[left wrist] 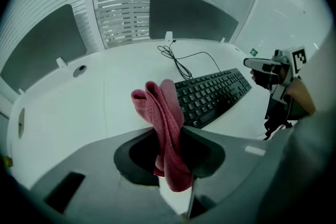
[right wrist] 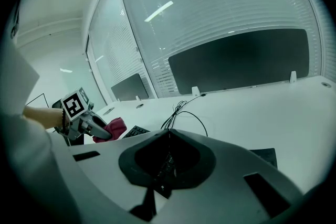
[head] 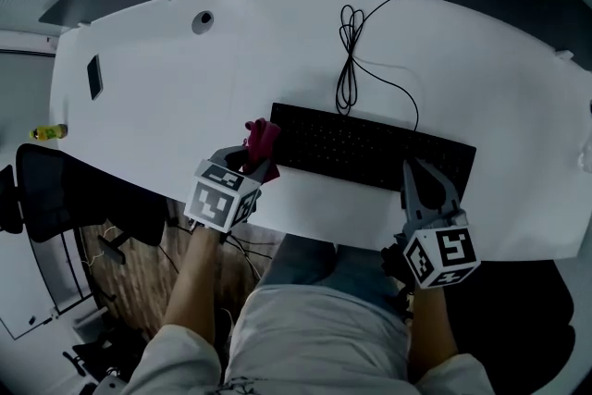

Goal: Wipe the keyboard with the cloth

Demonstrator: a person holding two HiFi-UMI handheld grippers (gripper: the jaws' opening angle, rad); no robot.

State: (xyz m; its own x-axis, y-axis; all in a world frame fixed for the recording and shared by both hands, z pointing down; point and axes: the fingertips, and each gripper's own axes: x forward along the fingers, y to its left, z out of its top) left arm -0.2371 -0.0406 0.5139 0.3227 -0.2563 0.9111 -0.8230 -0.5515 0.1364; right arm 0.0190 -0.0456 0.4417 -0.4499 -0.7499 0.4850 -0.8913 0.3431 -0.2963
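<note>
A black keyboard (head: 370,148) is pictured on a white desk (head: 185,134), near its front edge. Its cable (head: 349,60) is looped behind the keyboard; a round grommet (head: 203,21) and a dark flat object (head: 94,76) are seen well to the keyboard's left.

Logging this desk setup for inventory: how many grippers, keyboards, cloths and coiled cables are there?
grippers: 2 (left gripper, right gripper)
keyboard: 1
cloth: 1
coiled cable: 1
Total: 5

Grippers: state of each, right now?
Left gripper: shut on the cloth.
Right gripper: shut, nothing between its jaws.
</note>
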